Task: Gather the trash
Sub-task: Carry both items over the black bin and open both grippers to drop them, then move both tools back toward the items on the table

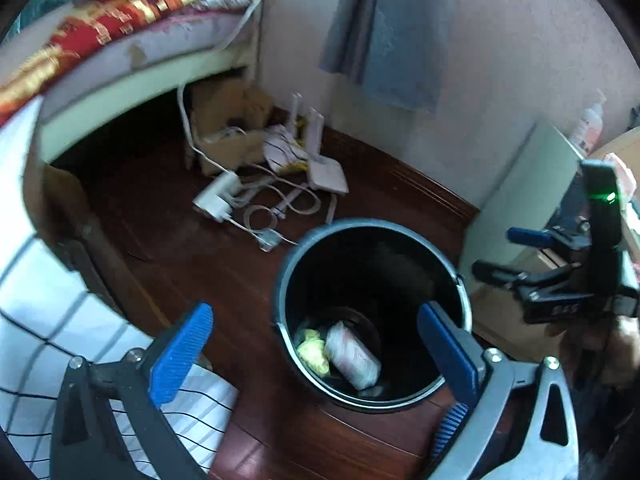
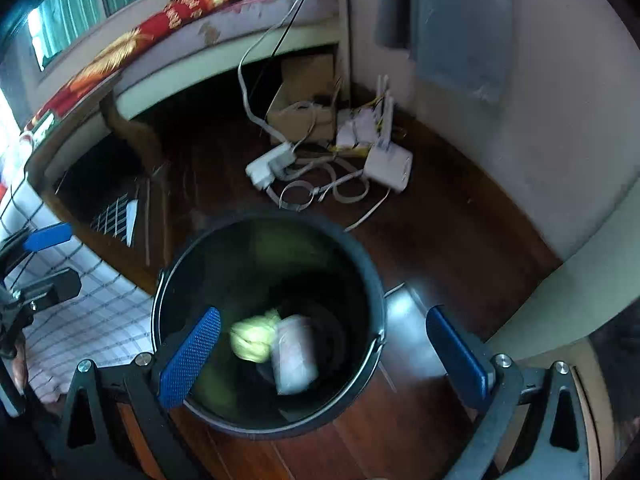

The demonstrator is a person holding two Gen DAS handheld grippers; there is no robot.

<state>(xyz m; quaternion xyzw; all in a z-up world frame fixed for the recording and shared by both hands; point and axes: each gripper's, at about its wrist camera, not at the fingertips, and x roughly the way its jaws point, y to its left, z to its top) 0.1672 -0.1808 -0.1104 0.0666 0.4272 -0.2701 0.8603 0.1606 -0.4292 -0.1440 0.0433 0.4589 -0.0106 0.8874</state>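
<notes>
The left tool (image 1: 312, 344) hangs with its two blue ribbed pads (image 1: 182, 354) spread wide and nothing between them, black and grey metal arms running back from each pad. The right tool (image 2: 322, 354) is spread just as wide and equally bare, its pads (image 2: 190, 358) stippled blue rubber on black brackets.

Below both sits the trash bin (image 1: 280, 280), a round black bucket with a smooth dark wall, a grey rim and a thin wire handle lying along its edge. It stands on the floor (image 1: 224, 272), glossy reddish-brown wooden boards. At the bottom of the bin lie a crumpled yellow wad (image 1: 313, 350) and, touching it, a white wrapped packet (image 1: 352, 356) with pinkish print, soft and pillow-shaped.

To the left is a white cloth with a thin black grid (image 1: 52, 320). Beyond the bin, near the wall, a white power adapter (image 1: 216, 198) lies among loose loops of pale cable (image 1: 262, 216), beside a flat white router (image 1: 328, 178) with upright antennas and an open cardboard box (image 1: 230, 128). Above them runs a bed (image 1: 132, 64) with a red and gold patterned cover (image 1: 100, 28) over a worn pale mattress. A grey-blue cloth (image 1: 384, 28) hangs on the pinkish wall.
</notes>
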